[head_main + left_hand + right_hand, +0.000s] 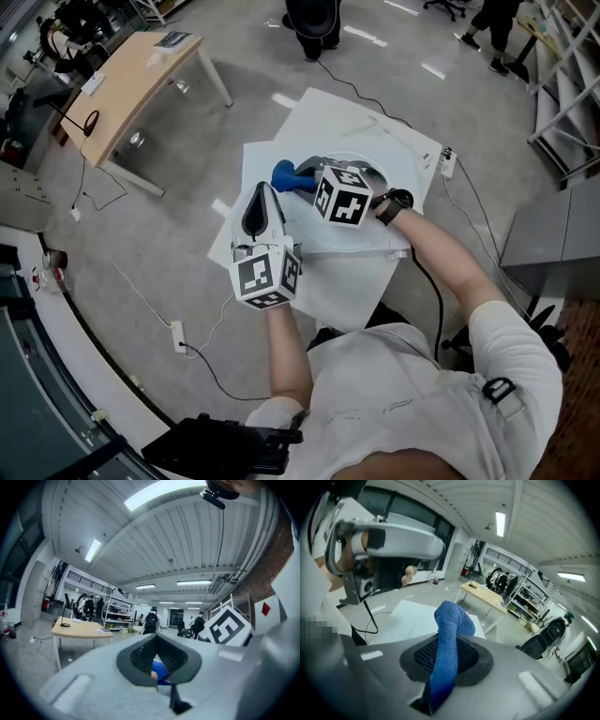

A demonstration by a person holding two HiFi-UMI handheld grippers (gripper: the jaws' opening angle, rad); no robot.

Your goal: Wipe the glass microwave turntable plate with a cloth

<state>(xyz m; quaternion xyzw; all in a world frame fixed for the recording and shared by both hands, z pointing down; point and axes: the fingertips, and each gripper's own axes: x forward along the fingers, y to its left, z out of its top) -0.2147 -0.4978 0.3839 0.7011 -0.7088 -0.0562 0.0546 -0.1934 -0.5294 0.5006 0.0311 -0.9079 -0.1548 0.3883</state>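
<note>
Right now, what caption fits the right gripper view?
Right gripper shut on a blue cloth, with the white table beyond.

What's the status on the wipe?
Right tool shut on blue cloth. Left tool shut, empty. Glass plate on table, under right tool. No obstruction seen.

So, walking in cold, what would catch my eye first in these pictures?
Probably the bright blue cloth, pinched between the jaws of the right gripper and sticking out past them. Next, the black-and-white marker cubes on it and on the left gripper, both held over a white table.
</note>
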